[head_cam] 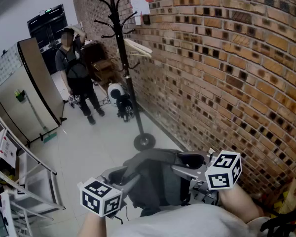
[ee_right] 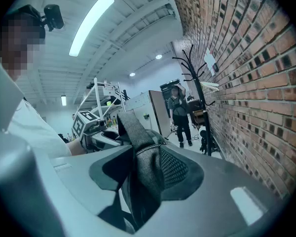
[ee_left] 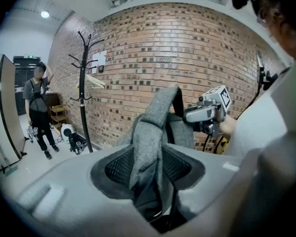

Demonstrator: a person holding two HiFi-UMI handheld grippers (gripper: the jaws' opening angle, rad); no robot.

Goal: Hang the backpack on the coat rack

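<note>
A grey backpack [head_cam: 155, 179] hangs low in front of me, held up between both grippers. My left gripper [head_cam: 127, 182] is shut on one grey shoulder strap [ee_left: 149, 142], which fills the gap between its jaws. My right gripper [head_cam: 181, 170] is shut on the other strap [ee_right: 145, 168]. The two grippers face each other across the bag; the right gripper [ee_left: 207, 113] shows in the left gripper view. The black coat rack [head_cam: 119, 58] stands ahead against the brick wall, its round base [head_cam: 144, 141] on the floor just beyond the backpack. The coat rack [ee_left: 83, 93] is to the left in the left gripper view.
A white hanger [head_cam: 138, 47] hangs on the rack. A person [head_cam: 76, 78] stands further back, near a small white machine [head_cam: 116, 94] on the floor. A tall panel [head_cam: 39, 88] and a metal frame [head_cam: 29, 172] are at the left. The brick wall [head_cam: 227, 73] runs along the right.
</note>
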